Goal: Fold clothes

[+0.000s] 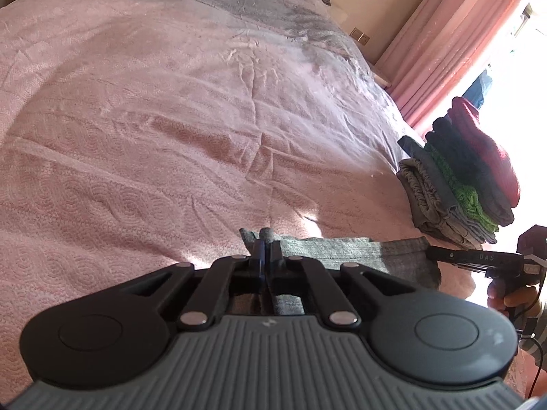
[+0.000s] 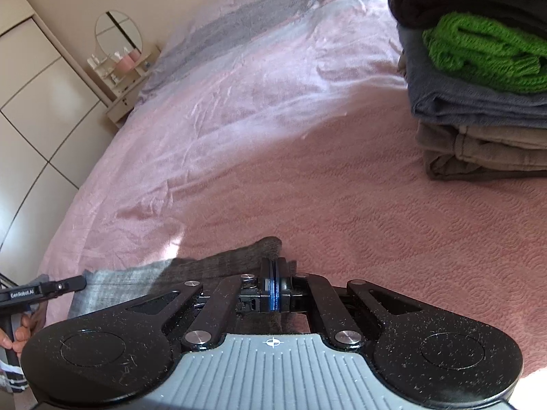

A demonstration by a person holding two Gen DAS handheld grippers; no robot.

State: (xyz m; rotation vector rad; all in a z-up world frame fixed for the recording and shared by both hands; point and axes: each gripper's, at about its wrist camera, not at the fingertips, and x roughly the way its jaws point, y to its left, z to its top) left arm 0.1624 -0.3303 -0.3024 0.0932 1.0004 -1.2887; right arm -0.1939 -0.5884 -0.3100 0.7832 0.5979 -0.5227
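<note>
A grey knitted garment (image 1: 342,253) lies stretched across the near edge of the pink bed cover (image 1: 171,119). My left gripper (image 1: 266,242) is shut on its left corner, with cloth pinched between the pads. In the left wrist view, my right gripper (image 1: 430,253) clamps the opposite end, held by a hand (image 1: 512,299). In the right wrist view, my right gripper (image 2: 273,266) is shut on a dark fold of the grey garment (image 2: 136,280). The left gripper (image 2: 82,283) bites the far left edge there.
A stack of folded clothes (image 1: 458,177), with grey, green, dark and red layers, sits on the bed to the right (image 2: 478,102). Pink curtains (image 1: 444,51) hang by a bright window. A dressing table with a round mirror (image 2: 126,78) and a pale wardrobe (image 2: 34,85) stand left of the bed.
</note>
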